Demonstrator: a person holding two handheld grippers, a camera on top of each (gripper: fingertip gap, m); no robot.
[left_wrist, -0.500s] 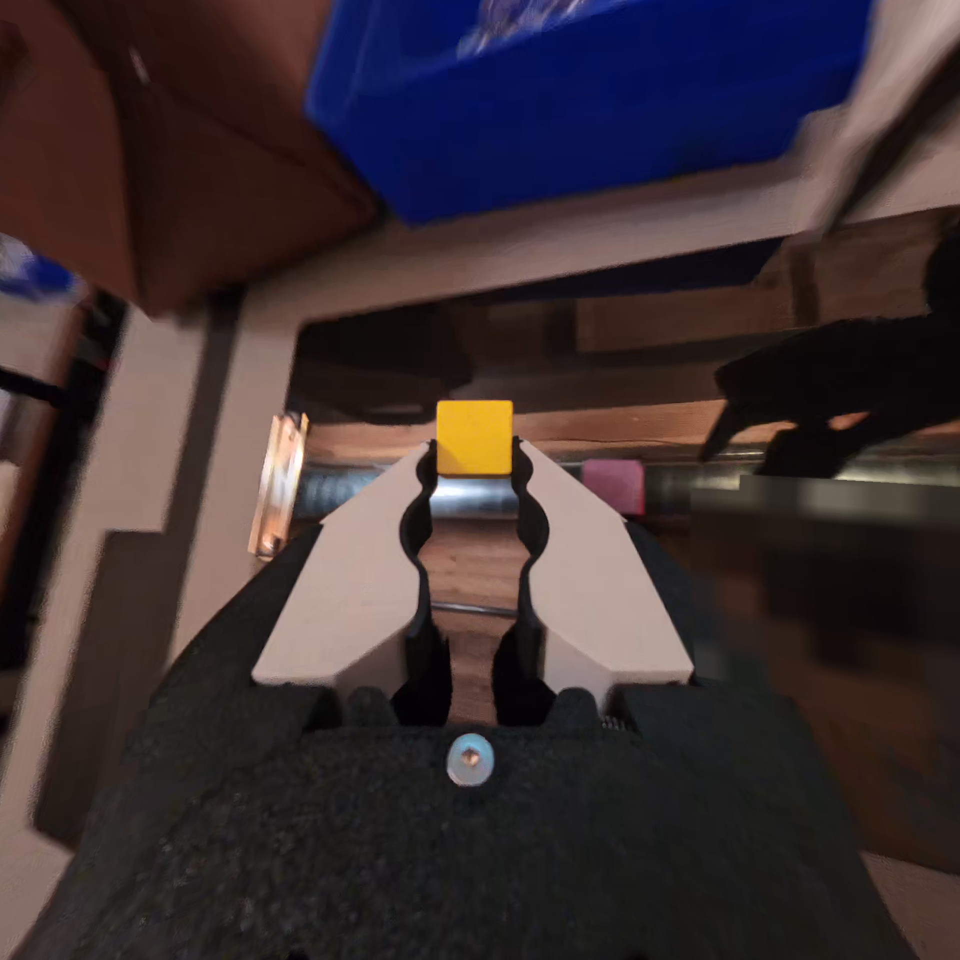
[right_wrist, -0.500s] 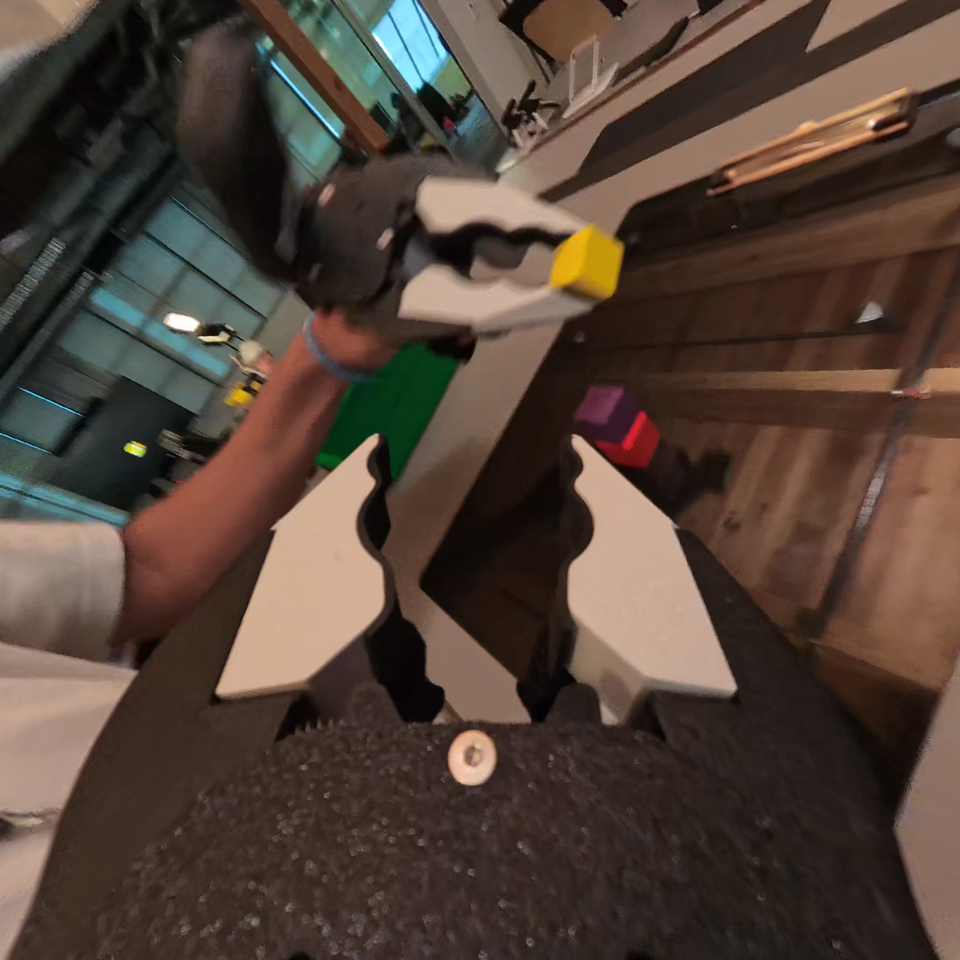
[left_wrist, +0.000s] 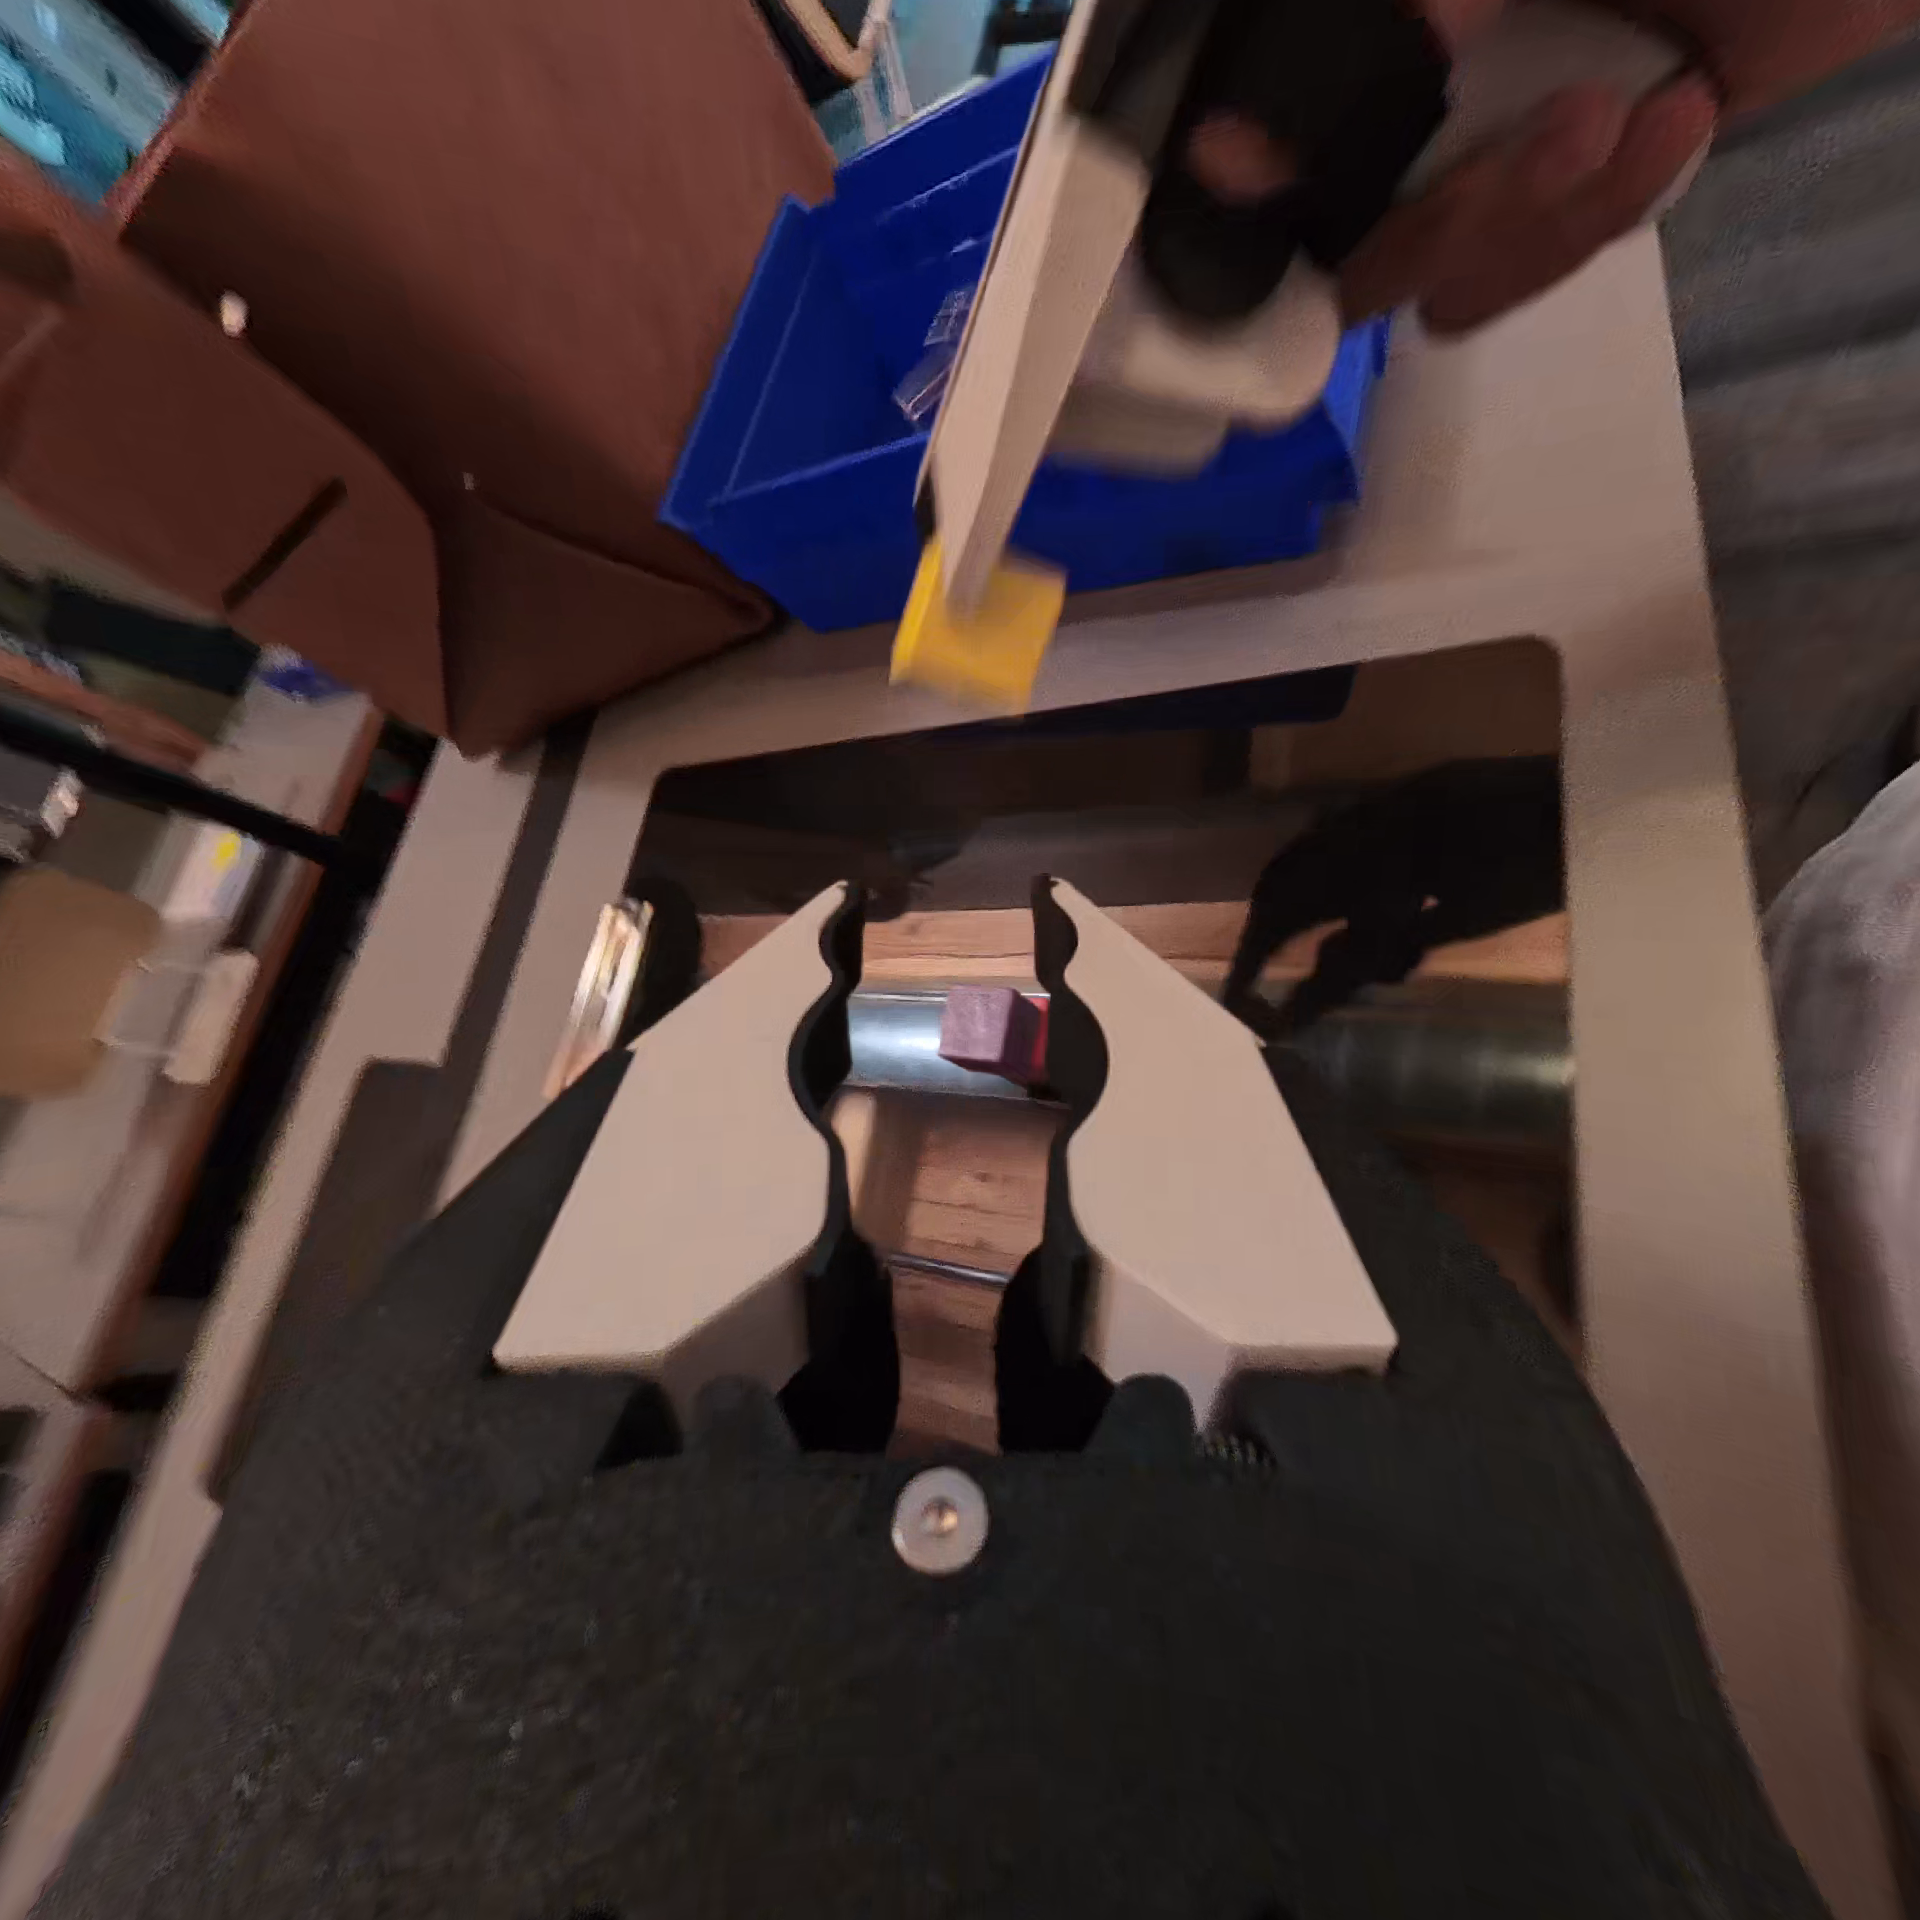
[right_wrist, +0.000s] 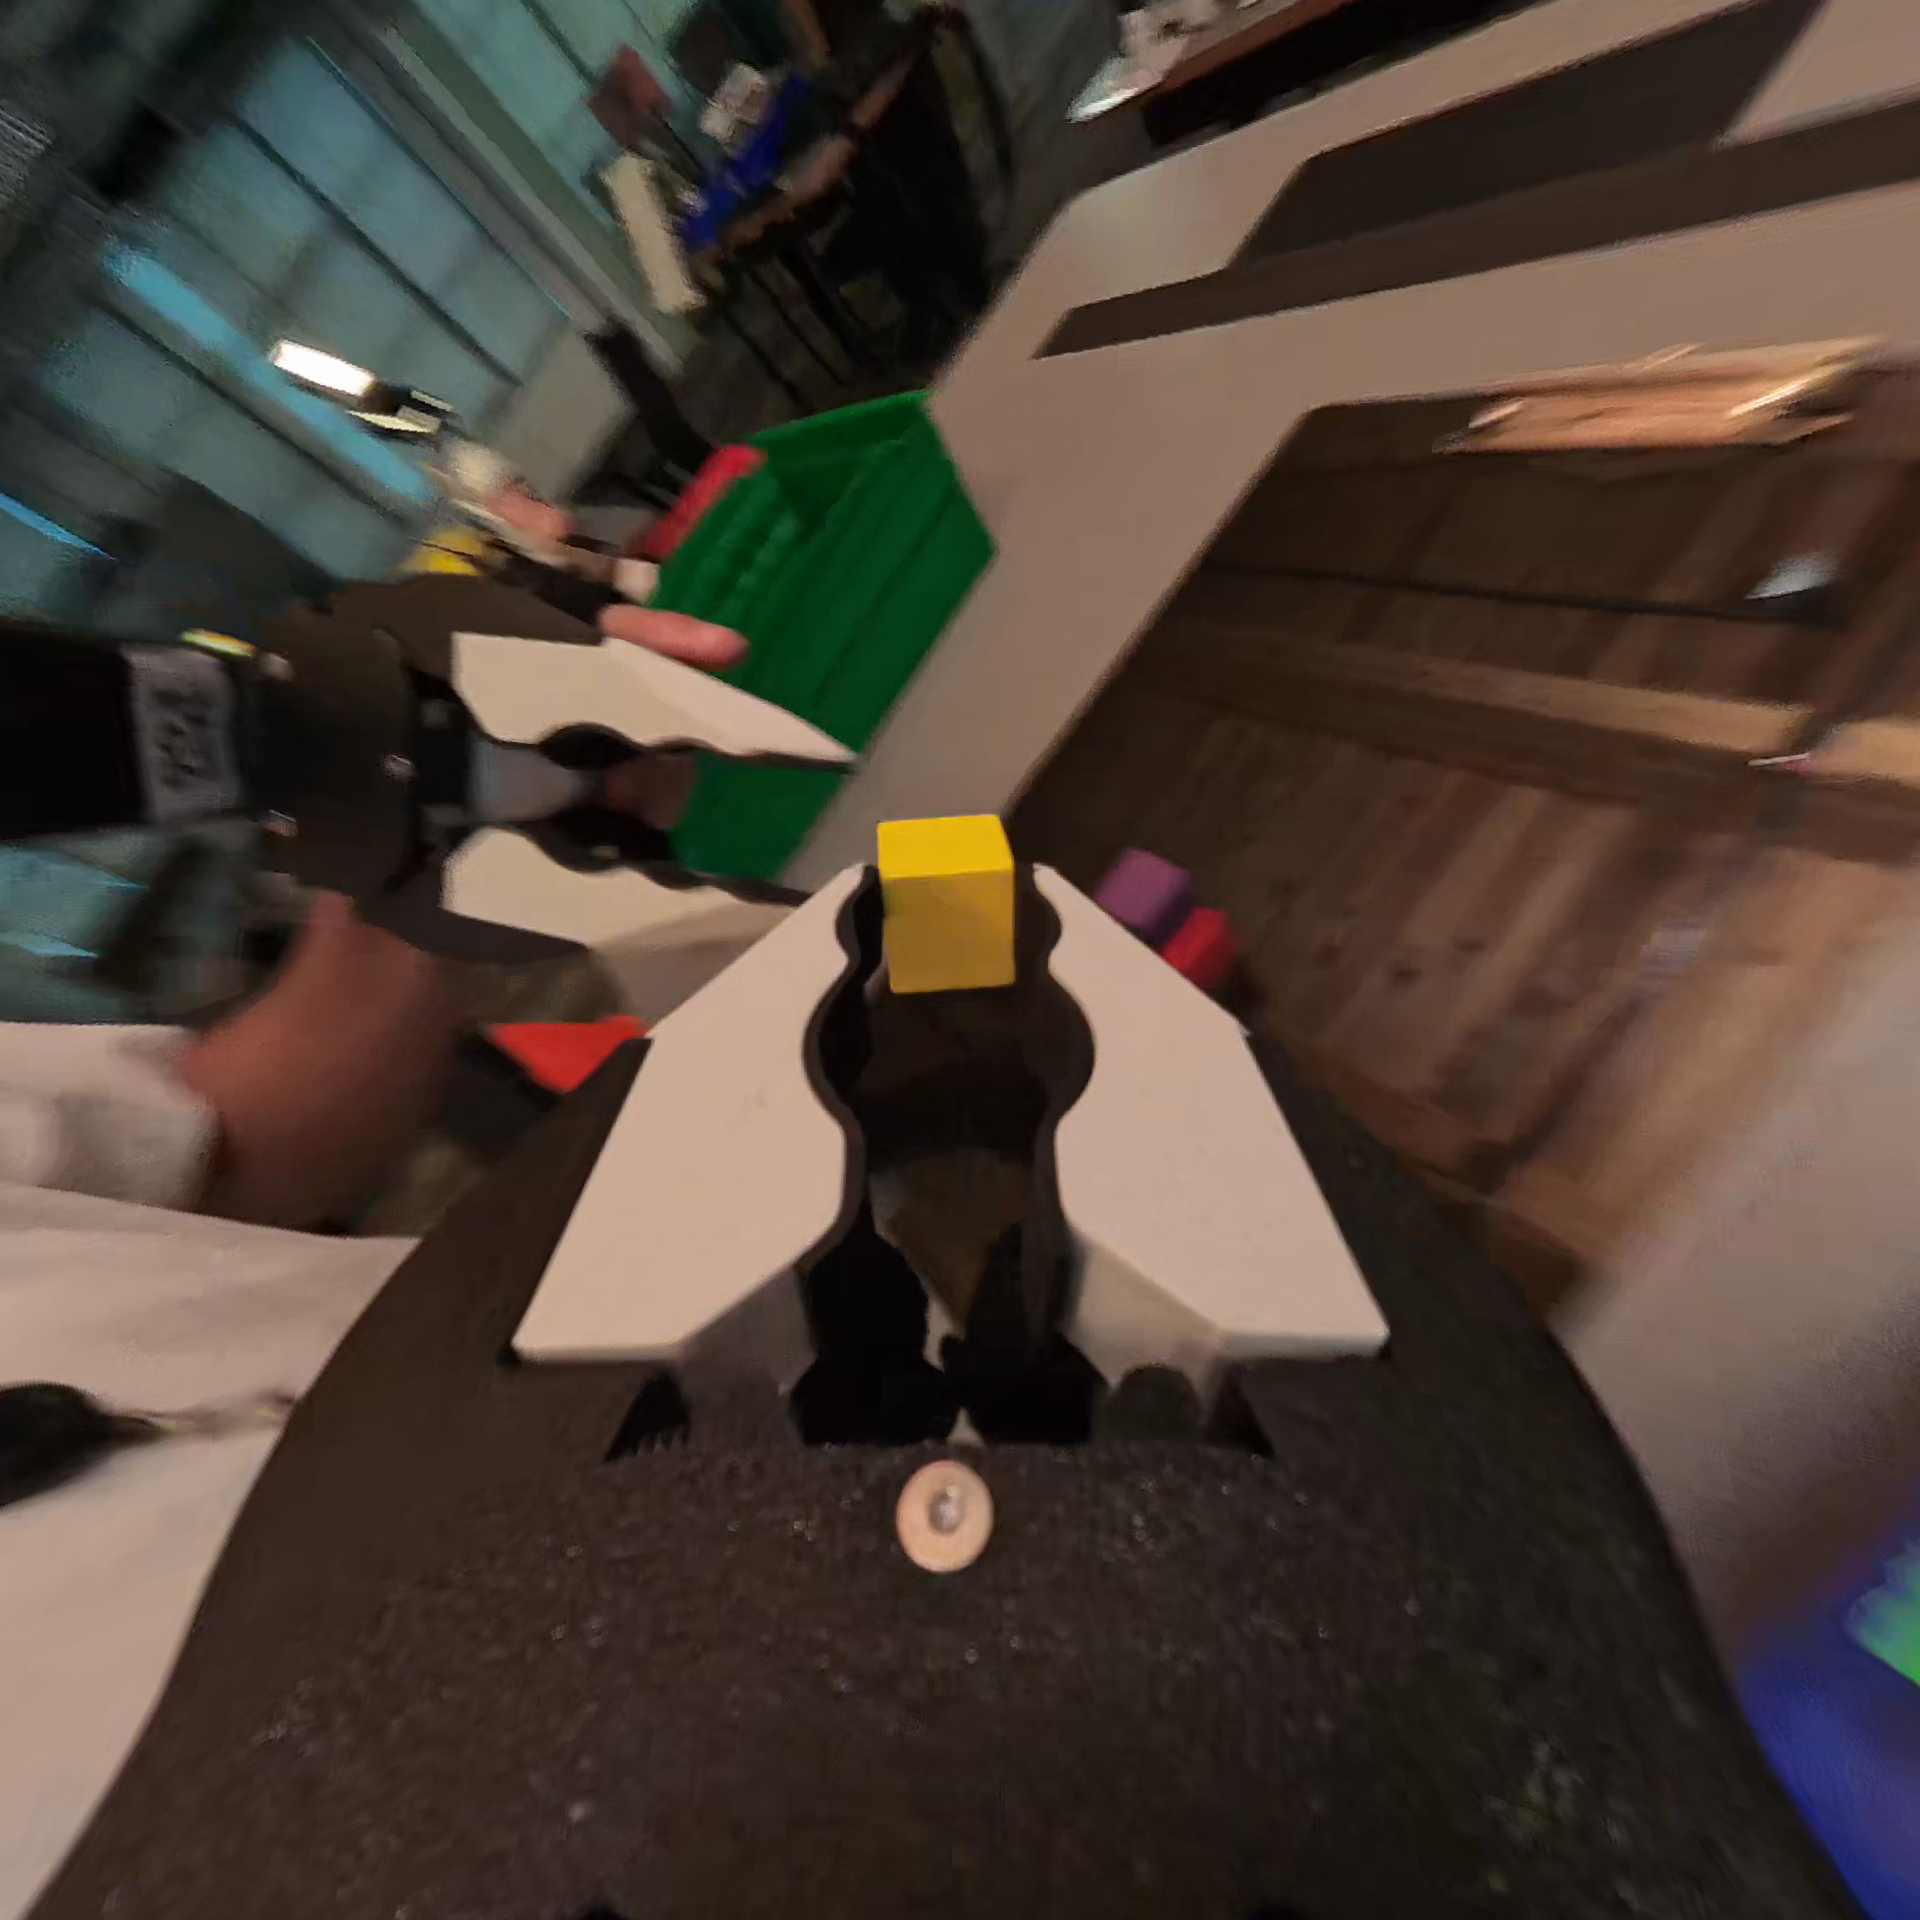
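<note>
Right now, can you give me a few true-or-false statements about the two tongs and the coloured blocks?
1. The right tongs grip the yellow block. True.
2. The left tongs are shut on the purple block. False: they are open and hold nothing; the purple block lies beyond them on the wooden surface.
3. A red block sits right beside the purple block. True.
4. The yellow block rests inside the blue bin. False: it is held in the air between the fingertips.
5. A green bin shows in the right wrist view. True.
</note>
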